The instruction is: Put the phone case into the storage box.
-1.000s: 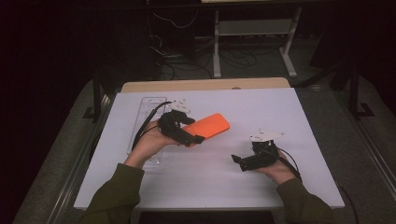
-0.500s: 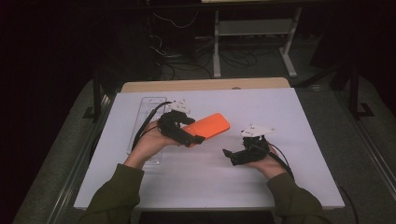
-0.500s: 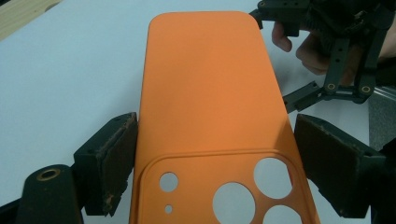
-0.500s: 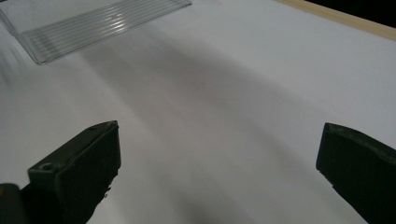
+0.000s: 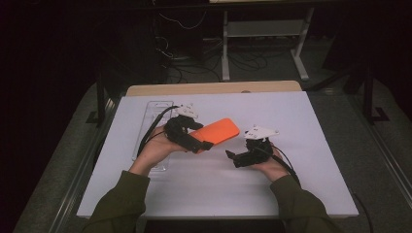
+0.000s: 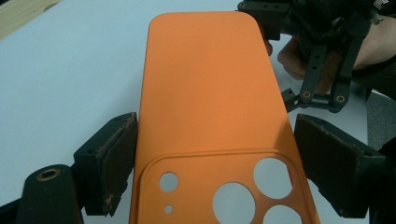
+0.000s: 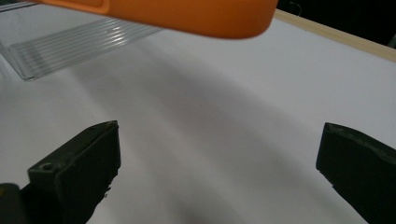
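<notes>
One camera hangs high over the person's side, facing forward and down across the whole bench point(image 5: 311, 121). Another rides the left claw point(image 6: 212, 158), close along the orange phone case point(image 6: 210, 88). The third rides the right claw point(image 7: 217, 172), low over the bench, catching the same case point(image 7: 187, 14) from beneath.

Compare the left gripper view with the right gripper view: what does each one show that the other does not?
Left gripper view alone: the round camera holes of the orange phone case, and the right gripper beyond it. Right gripper view alone: a ribbed clear plastic tray lying on the table. Shared: the case and the white table.
</notes>
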Demonstrator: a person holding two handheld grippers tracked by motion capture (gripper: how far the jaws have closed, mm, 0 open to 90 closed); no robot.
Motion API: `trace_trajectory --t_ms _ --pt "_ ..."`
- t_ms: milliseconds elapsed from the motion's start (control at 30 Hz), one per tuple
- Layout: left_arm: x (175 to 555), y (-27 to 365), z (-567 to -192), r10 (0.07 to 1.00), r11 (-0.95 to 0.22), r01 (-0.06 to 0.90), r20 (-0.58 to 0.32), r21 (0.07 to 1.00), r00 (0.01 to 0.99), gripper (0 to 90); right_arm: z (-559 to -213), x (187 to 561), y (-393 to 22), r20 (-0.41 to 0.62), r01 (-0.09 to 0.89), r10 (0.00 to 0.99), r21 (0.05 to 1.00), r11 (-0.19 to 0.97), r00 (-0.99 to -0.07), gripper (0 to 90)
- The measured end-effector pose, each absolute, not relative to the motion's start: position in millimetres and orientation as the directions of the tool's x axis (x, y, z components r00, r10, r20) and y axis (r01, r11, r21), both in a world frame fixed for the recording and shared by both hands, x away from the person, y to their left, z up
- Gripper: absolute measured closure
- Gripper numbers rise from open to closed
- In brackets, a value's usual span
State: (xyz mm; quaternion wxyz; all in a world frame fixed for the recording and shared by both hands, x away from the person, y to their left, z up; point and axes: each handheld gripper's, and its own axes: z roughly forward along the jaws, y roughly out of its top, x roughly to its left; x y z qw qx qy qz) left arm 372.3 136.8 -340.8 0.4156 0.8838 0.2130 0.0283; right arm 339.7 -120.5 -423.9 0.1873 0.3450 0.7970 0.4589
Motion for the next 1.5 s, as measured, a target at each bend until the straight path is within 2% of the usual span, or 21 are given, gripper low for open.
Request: trace_trajectory --t_ms 400,567,1267,1500 --pt "373.6 138.5 -341.3 0.398 -0.566 0.352 -0.127 0.745 0.909 15.7 -425.8 341.2 -119.8 -0.015 0.352 0.733 0.871 0.344 -0.68 0.0" --pt "374.2 139.8 -340.7 0.399 -0.569 0.354 -0.127 0.742 0.908 15.7 -424.8 341.1 -119.6 -0.079 0.312 0.726 0.867 0.389 -0.684 0.0" --pt "374.5 139.7 -343.0 0.396 -0.573 0.36 -0.135 0.736 0.908 15.7 -420.0 335.9 -118.7 -0.19 0.231 0.707 0.861 0.453 -0.681 0.0" --pt "374.5 140.5 -342.7 0.396 -0.574 0.358 -0.133 0.737 0.909 15.7 -419.9 334.3 -116.9 -0.26 0.187 0.692 0.846 0.5 -0.673 0.0"
